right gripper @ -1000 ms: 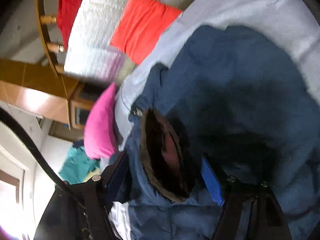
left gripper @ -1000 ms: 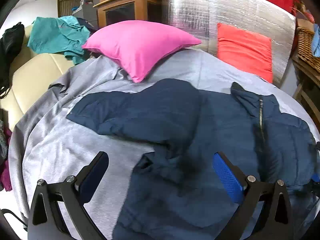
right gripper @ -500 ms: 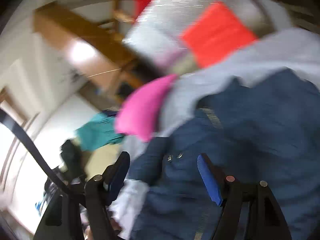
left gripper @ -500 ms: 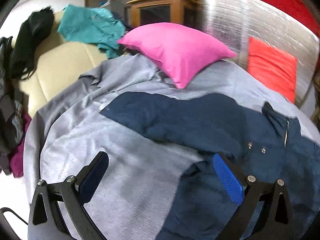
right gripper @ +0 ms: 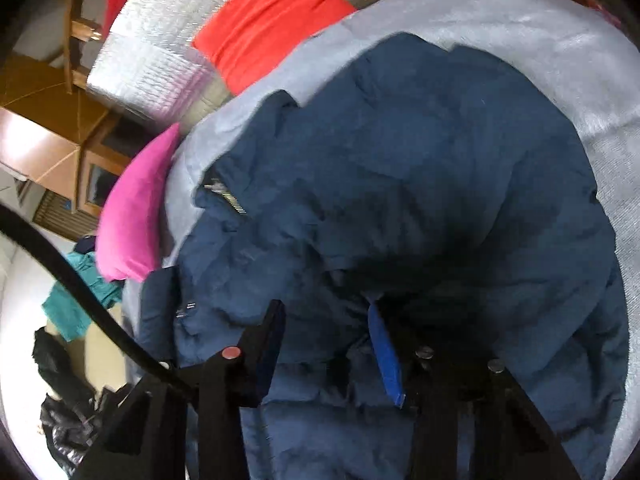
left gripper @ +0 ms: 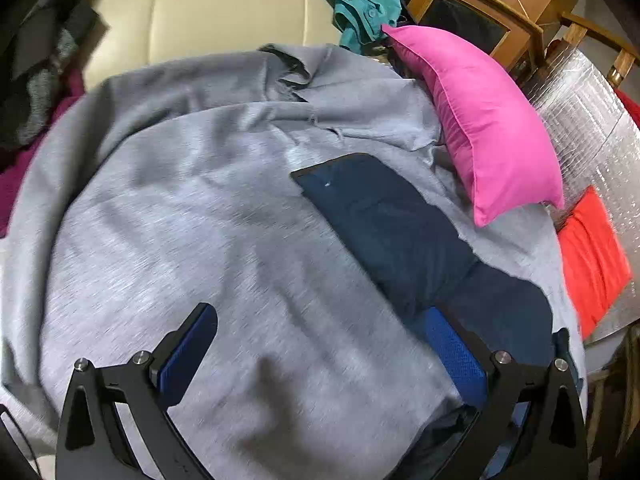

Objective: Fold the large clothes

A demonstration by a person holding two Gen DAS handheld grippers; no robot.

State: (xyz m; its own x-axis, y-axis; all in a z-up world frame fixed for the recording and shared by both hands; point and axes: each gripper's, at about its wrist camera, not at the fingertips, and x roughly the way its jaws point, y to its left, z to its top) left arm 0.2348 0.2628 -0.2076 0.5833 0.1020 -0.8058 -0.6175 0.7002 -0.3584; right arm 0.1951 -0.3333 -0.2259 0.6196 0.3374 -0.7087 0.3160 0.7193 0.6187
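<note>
Jacket (right gripper: 400, 184), navy, puffy, sprawls on grey cover (left gripper: 180, 220) beside pink pillow (left gripper: 488, 120); soft, bulky, prob slippery; I'd pinch sleeve cuff (left gripper: 340, 176); left gripper (left gripper: 320, 356) wide, empty; right gripper (right gripper: 328, 344) agape over jacket.

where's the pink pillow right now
In the left wrist view the pink pillow lies upper right on the grey sheet, just beyond the navy jacket sleeve, with the red cushion further right.
</note>
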